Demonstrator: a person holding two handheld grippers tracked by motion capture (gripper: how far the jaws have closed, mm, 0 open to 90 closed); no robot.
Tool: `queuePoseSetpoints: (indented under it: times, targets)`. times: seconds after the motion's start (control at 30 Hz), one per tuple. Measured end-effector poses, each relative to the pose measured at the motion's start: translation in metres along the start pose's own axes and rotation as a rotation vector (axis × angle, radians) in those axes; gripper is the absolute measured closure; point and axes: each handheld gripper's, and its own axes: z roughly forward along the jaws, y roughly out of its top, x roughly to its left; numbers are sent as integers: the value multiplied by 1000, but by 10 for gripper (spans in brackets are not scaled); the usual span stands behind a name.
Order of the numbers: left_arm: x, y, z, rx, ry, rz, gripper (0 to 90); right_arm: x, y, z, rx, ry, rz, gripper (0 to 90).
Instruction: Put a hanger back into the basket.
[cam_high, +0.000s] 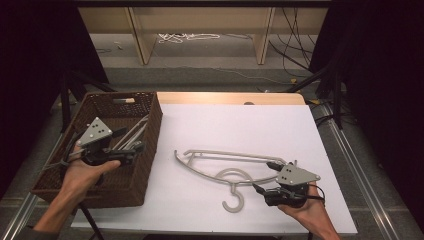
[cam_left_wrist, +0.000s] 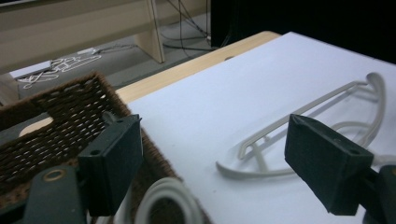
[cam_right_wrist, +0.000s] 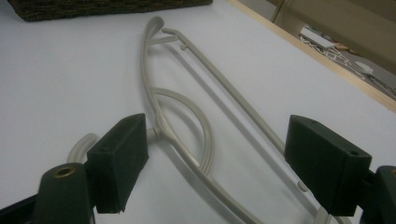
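1. Left gripper (cam_high: 131, 148) was positioned over the brown wicker basket (cam_high: 150, 131) at the left edge of the table. Its jaws stood spread wide with nothing between them.
2. Grey hangers (cam_high: 134, 134) lay inside the basket, directly beneath the left gripper. In the left gripper view, a curved grey hanger part (cam_left_wrist: 164, 196) showed at the basket's near rim, below the jaws.
3. Right gripper (cam_high: 266, 176) was held low over the white table top (cam_high: 240, 125) at the near right. Its jaws stood spread, one on each side of the right end of the loose grey hanger (cam_high: 220, 160); the pads did not press on it.
4. That hanger lay flat on the white surface, between the basket and the right gripper, clear of the basket wall. Its hook (cam_high: 233, 200) pointed toward the near edge of the table.
5. In the right gripper view, the hanger's bars (cam_right_wrist: 196, 107) ran away from the jaws toward the basket (cam_right_wrist: 107, 7).
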Motion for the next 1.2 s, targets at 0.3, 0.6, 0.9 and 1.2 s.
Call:
queuePoseSetpoints:
  times: [0.3,0.6,0.9,1.2]
  targets:
    - [-29,2,5,-56,-47,3,159,-2,-1,-1,-10,4,23,210]
    - [-61,-12,17,-123,-111,-2,159,-2,-1,-1,-23,8,27,203]
    - [-74,-38,30,-141,-136,4,158,-3,-3,0,-60,18,66,180]
    - [-83,-60,38,-127,-159,40,157,-4,-7,2,-82,27,84,165]
